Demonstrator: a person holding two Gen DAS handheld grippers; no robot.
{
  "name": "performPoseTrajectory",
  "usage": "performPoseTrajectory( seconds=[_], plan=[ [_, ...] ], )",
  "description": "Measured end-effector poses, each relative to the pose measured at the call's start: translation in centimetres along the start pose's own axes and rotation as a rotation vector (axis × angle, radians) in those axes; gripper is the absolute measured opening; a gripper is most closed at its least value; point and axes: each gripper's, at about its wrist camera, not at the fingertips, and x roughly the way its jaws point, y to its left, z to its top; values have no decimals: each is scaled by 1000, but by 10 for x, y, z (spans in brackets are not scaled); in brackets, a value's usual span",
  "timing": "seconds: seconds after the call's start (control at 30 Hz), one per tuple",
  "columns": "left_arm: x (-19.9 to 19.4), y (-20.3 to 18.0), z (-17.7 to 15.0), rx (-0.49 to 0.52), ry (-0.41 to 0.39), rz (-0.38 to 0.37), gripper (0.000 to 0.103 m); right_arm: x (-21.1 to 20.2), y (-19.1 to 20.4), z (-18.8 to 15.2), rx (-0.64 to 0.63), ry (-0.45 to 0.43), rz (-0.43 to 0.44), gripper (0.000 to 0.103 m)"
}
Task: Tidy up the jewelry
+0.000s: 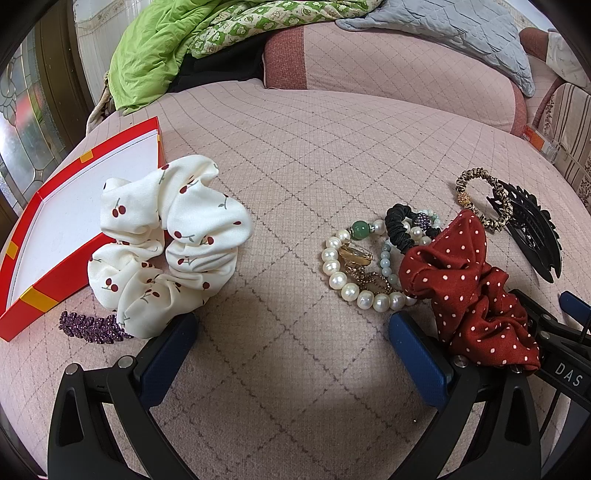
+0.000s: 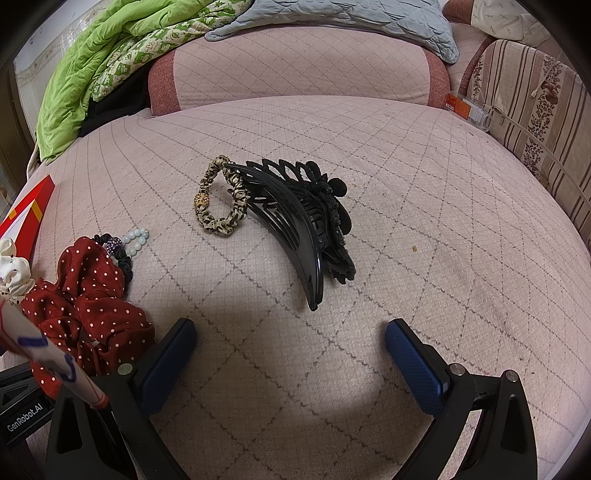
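A red box (image 1: pixel 55 295) with a white inside lies open at the left on the pink sofa seat. A white cherry scrunchie (image 1: pixel 166 243) leans on its edge, a purple glitter clip (image 1: pixel 92 328) beside it. A pearl bracelet (image 1: pixel 347 273), black hair tie (image 1: pixel 399 229), red dotted scrunchie (image 1: pixel 469 280) (image 2: pixel 85 295), leopard hair tie (image 1: pixel 484 199) (image 2: pixel 221 199) and black claw clip (image 1: pixel 528 229) (image 2: pixel 306 229) lie at the right. My left gripper (image 1: pixel 291 332) is open and empty above bare seat. My right gripper (image 2: pixel 291 336) is open and empty, just short of the claw clip.
The sofa backrest (image 2: pixel 295 66) rises behind. A green blanket (image 1: pixel 155 55) and a grey quilted cushion (image 1: pixel 461 29) lie on it. A striped armrest (image 2: pixel 535 110) stands at the right with an orange-labelled bottle (image 2: pixel 465 107) beside it.
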Motion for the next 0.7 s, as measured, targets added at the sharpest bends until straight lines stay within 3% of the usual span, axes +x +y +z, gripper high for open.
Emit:
performPoseTrajectory(
  seconds=[0.5, 0.63, 0.7],
  plan=[
    [-12, 6, -8, 13, -11, -2, 103, 2, 0, 1, -9, 5, -14, 103],
    [-28, 14, -13, -8, -55, 11, 103, -2, -11, 6, -13, 46, 74, 103],
    [-40, 18, -17, -13, -85, 23, 103, -4, -10, 9, -75, 90, 87, 103]
  ],
)
